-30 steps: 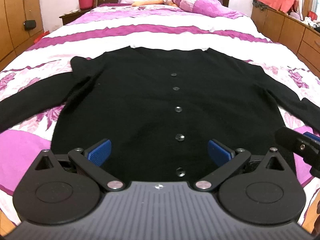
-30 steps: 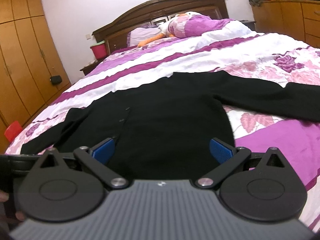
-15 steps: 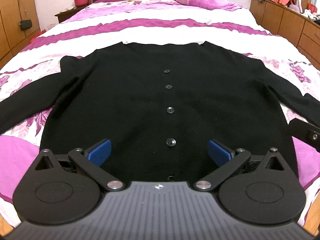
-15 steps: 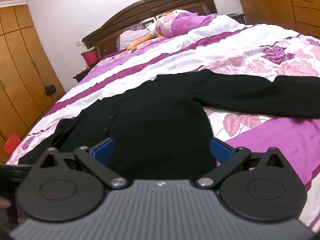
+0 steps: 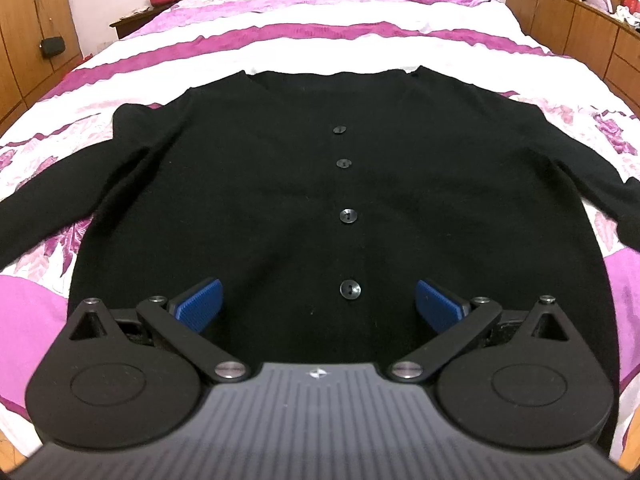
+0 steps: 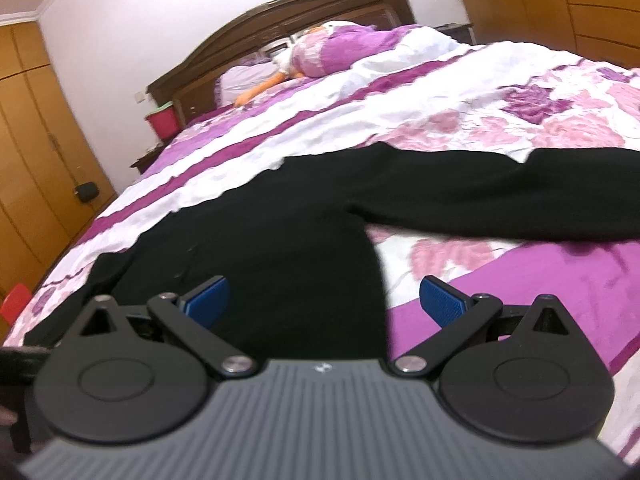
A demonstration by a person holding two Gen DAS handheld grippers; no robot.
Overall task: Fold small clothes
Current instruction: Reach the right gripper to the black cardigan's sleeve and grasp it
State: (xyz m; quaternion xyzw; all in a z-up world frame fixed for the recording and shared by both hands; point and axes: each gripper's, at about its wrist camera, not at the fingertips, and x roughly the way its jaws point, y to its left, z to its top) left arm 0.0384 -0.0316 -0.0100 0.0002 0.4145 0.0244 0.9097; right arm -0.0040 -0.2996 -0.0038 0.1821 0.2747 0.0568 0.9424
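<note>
Black knit fills the left view: a buttoned cardigan (image 5: 280, 200) lies flat and face up on the bed (image 5: 360, 44), collar toward the headboard, hem toward the camera, its long axis running straight away from the left tool (image 5: 316, 304). That tool hangs over the hem near the row of buttons (image 5: 349, 216), blue pads spread wide, nothing between them. Over on the other side, the right tool (image 6: 324, 304) is just as wide open and just as empty, sitting by the cardigan's right edge with one pad over black cloth and the other over purple bedspread. And look at the right sleeve (image 6: 500, 204): it stretches out sideways across the floral cover, well off to the right of the body, crosswise to the button line. The left sleeve (image 5: 52, 208) runs off the opposite way. Nothing folded yet by the look of it, so this reads as the very start. My call: the right tool is the nearer one to that outstretched sleeve, which would swing in across the body.
</note>
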